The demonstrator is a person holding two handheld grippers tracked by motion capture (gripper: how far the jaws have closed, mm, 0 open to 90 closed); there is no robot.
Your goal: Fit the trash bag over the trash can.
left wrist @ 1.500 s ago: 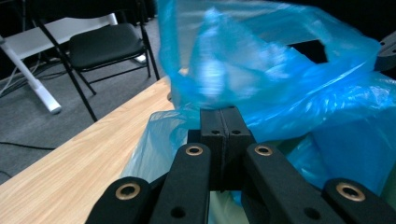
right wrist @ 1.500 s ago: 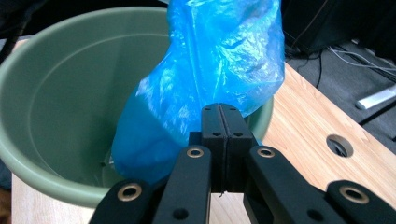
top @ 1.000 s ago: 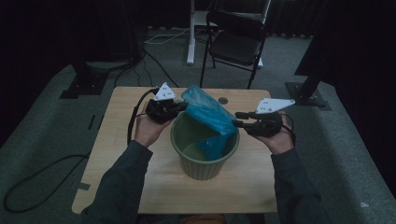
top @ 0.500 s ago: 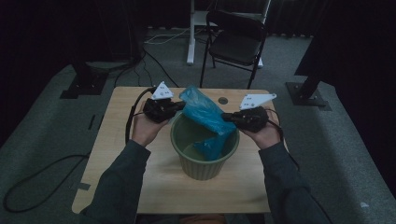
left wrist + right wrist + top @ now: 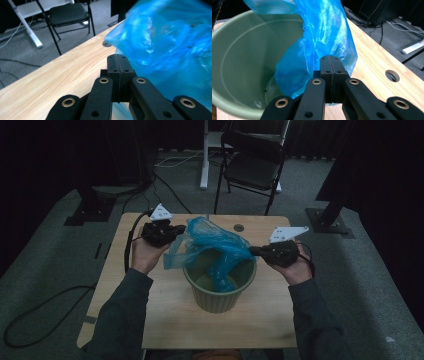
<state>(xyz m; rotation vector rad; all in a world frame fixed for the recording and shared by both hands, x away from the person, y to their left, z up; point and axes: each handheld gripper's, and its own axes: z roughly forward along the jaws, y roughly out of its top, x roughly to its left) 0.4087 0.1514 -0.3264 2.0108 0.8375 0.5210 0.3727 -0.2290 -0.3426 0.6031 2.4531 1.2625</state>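
Blue bag (image 5: 215, 245) at frame centre of the high view, stretched between both tools and hanging partly into the green bin (image 5: 220, 290) on the surface (image 5: 150, 320). Left tool (image 5: 172, 232) clenched on the bag's left edge. Right tool (image 5: 252, 251) clenched on its right edge, jaws having just closed over the film.

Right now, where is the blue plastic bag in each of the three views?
High view: blue plastic bag at centre, draped into the green bucket.
Left gripper view: upper right, blurred.
Right gripper view: top centre, hanging into the bucket.
Shared landmark: the round hole in the table.
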